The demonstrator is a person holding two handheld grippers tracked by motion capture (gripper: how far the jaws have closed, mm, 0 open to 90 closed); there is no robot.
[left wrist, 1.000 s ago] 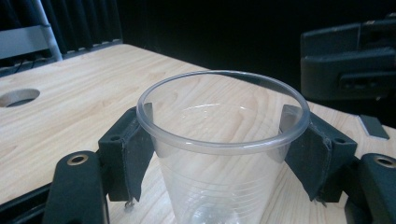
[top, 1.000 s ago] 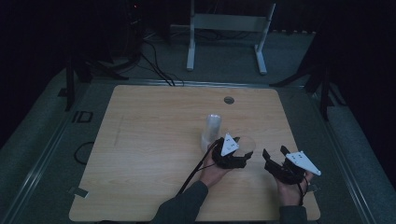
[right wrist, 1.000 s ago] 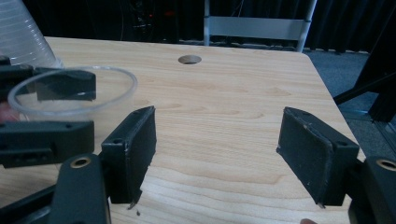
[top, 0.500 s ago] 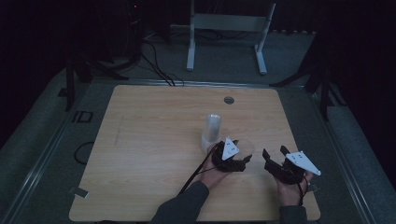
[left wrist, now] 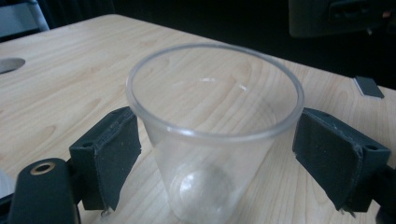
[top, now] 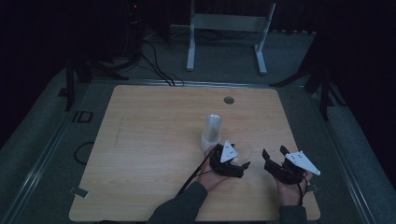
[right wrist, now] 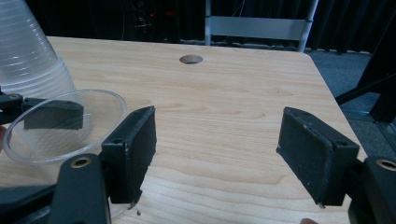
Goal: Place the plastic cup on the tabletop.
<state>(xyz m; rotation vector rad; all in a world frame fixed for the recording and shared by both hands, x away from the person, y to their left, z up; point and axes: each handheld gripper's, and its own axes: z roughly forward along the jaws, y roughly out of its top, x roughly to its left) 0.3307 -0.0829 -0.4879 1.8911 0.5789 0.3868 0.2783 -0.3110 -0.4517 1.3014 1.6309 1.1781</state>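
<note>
A clear plastic cup (left wrist: 212, 140) stands upright between my left gripper's (left wrist: 217, 154) jaws, with both pads against its wall just under the rim. In the high view that cup (top: 243, 150) is just right of a tall stack of clear cups (top: 212, 132), and the left gripper (top: 243, 157) holds it near the table's front right. The right gripper (top: 274, 152) is a little farther right, open and empty. In the right gripper view its jaws (right wrist: 217, 140) are wide apart over bare wood, with the held cup (right wrist: 65, 126) and the stack (right wrist: 28, 51) at the left.
The wooden table (top: 140, 140) has a round hole (top: 229, 100) near its far edge. A small grey tab (top: 312, 188) lies by the front right edge. A white metal stand (top: 229, 23) and floor cables (top: 159, 70) are beyond the table.
My left gripper has drawn slightly toward the person and to the right, taking the single cup away from the stack. The right gripper has barely moved.
</note>
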